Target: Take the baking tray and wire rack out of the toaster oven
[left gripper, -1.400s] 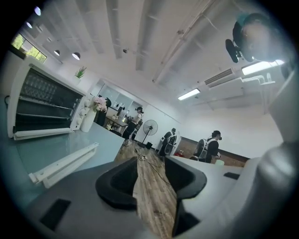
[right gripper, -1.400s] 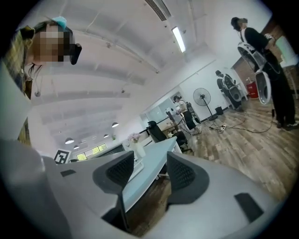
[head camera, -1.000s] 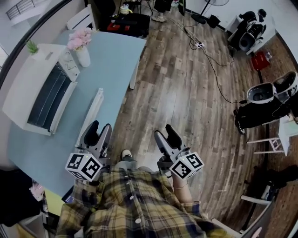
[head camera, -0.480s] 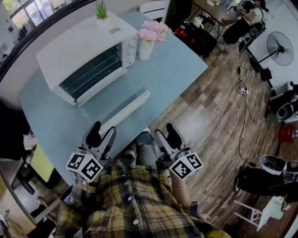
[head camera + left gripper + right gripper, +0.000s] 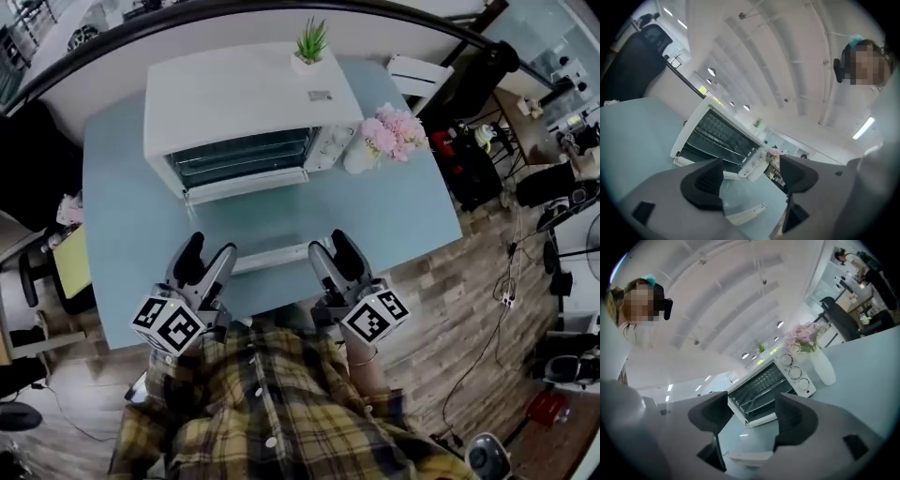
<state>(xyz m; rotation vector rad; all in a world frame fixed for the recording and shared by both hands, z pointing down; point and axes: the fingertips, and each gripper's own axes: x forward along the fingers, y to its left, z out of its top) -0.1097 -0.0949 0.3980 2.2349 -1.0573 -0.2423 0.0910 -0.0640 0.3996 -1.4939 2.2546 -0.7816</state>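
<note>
The white toaster oven (image 5: 246, 98) stands at the back of the light blue table (image 5: 131, 234), straight ahead. Its glass door (image 5: 242, 156) looks closed; rack wires show behind it, and I cannot make out the baking tray. The oven also appears between the jaws in the left gripper view (image 5: 717, 136) and the right gripper view (image 5: 761, 387). My left gripper (image 5: 208, 251) and right gripper (image 5: 330, 244) hover side by side over the table's near edge, well short of the oven. Both have just been opening and stand open with nothing between them (image 5: 750, 176) (image 5: 751, 414).
A long white slat (image 5: 281, 255) lies on the table between the grippers and the oven. A white vase of pink flowers (image 5: 364, 152) stands right of the oven, and a small potted plant (image 5: 309, 45) sits on top. Dark furniture (image 5: 473, 159) crowds the floor to the right.
The view has swung round, so the oven went from the far left to straight ahead. Both grippers now hang over the table instead of the wooden floor, with jaws wider.
</note>
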